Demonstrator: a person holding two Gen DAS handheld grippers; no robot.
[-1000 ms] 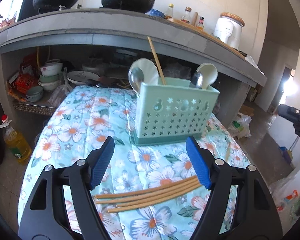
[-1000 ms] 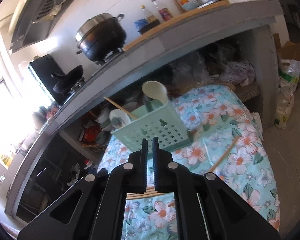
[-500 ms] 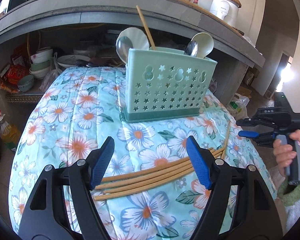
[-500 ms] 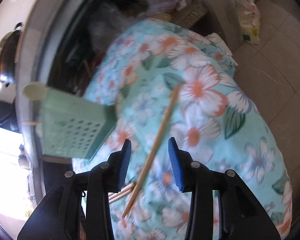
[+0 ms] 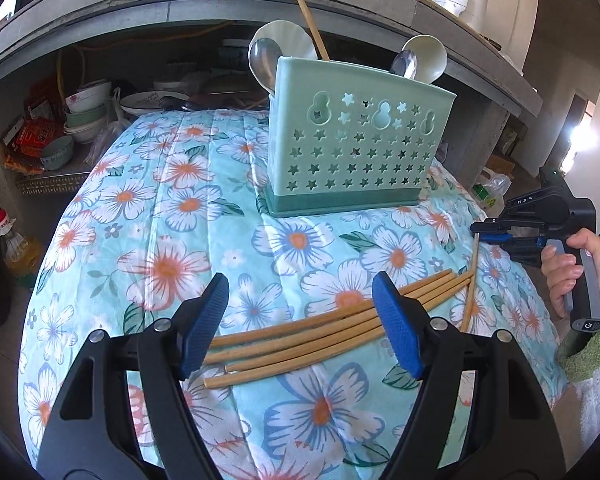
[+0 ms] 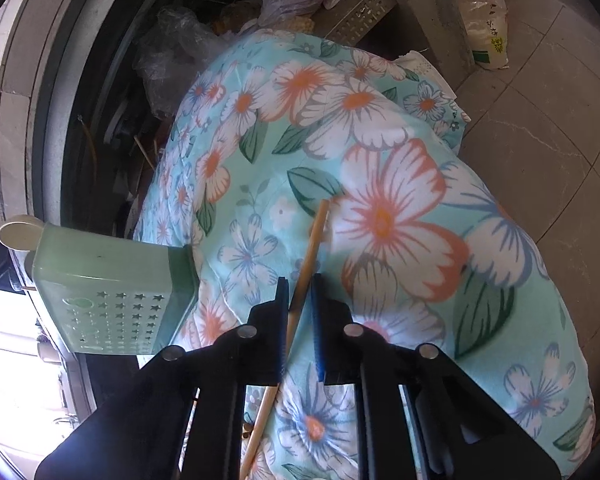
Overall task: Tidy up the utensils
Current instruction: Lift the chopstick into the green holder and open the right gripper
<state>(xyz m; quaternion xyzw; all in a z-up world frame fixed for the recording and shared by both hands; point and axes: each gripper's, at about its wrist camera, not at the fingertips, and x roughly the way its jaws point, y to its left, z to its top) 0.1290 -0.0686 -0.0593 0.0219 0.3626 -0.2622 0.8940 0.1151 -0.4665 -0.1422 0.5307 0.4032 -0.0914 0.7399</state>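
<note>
Right gripper (image 6: 299,294) tilted down, closing on chopstick (image 6: 314,240); left gripper (image 5: 300,312) gaping.

I see a table (image 5: 112,216) covered by a pale turquoise cloth (image 5: 172,248) printed with white and orange flowers; it fills the middle of the left wrist view and drapes over the edges. On it, in the upper centre, stands a mint-green utensil holder (image 5: 356,152) with star cut-outs. Lower centre, four bamboo chopsticks (image 5: 320,336) lie side by side in a slanted bundle. At the right, a single chopstick (image 5: 471,280) lies nearly upright in the frame, its lower part crossing the bundle's right ends.
</note>
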